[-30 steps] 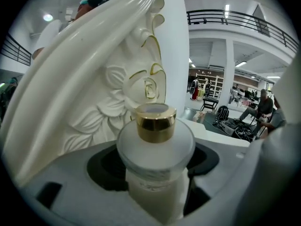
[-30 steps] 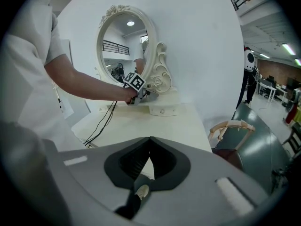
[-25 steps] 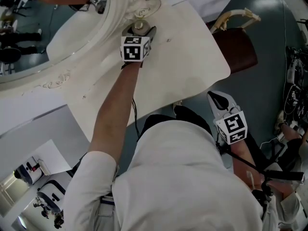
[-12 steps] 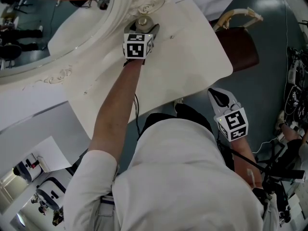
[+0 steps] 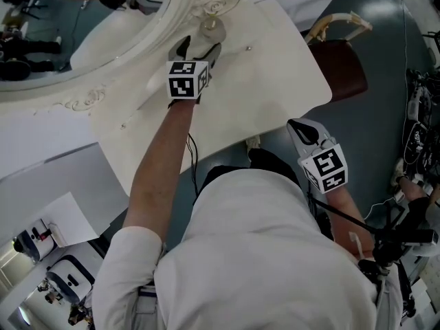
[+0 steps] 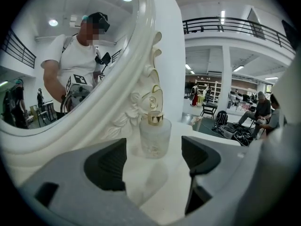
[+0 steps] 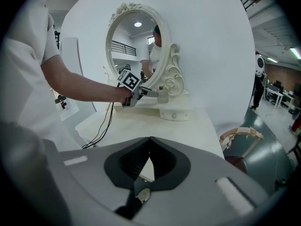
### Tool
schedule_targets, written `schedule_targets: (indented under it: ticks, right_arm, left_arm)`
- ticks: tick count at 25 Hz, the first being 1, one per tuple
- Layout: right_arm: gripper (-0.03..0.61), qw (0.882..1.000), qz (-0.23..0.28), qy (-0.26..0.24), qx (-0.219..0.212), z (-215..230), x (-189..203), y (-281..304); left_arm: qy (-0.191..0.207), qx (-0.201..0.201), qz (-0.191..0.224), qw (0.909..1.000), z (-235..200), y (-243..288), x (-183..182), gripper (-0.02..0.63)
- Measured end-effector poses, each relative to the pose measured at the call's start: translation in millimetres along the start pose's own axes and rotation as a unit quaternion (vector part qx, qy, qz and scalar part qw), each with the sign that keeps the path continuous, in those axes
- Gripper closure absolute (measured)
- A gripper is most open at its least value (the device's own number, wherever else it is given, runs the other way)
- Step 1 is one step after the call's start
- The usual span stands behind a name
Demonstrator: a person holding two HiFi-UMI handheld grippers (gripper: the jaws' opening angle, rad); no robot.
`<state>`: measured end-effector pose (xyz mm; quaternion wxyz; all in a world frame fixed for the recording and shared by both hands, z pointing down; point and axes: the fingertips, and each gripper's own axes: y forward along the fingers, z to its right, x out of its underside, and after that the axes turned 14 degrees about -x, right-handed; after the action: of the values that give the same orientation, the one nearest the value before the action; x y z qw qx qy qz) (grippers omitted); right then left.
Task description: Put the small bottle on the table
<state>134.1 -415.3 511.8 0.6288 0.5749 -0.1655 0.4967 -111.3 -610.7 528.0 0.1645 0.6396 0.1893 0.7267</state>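
1 small bottle (image 5: 211,27), upright on table (image 5: 268,74), at the back edge, tight vs mirror (image 5: 82,26) frame scrollwork. Left gripper (image 5: 199,43) right in front of it: jaws opening, spread wide, nothing betw pads; bottle stands just past the tips, no contact either side. Room: mirror frame blocks behind + left of bottle; bare tabletop to its right and toward the person; front + right table edges well apart from bottle. Right gripper (image 5: 302,129) off the table, low by person's hip over floor, fingers pressed together, empty. Count: 1 bottle, 2 grippers, 1 mirror, 1 table, 1 chair (image 5: 338,71) beside table's right edge, 1 cable (image 7: 102,121) trailing off left gripper across tabletop.
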Motion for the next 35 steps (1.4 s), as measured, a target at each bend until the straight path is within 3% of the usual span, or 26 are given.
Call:
schedule_targets:
  ticks: [4,19,35]
  right_arm:
    - [0.577,1.000,0.000,-0.017,-0.003,-29,-11,13]
    - [0.577,0.998,0.010,-0.059,-0.009,-147,-26,50]
    - [0.577,0.997,0.021,-0.078,-0.010,-286,-4,68]
  left_arm:
    - [-0.016,0.011,0.008,0.9998,-14,-50,8,0.277]
    - [-0.048,0.044,0.013,0.9978,-39,-248,90,0.613]
    - [-0.051,0.120,0.026,0.9912,-31,-436,153,0.612]
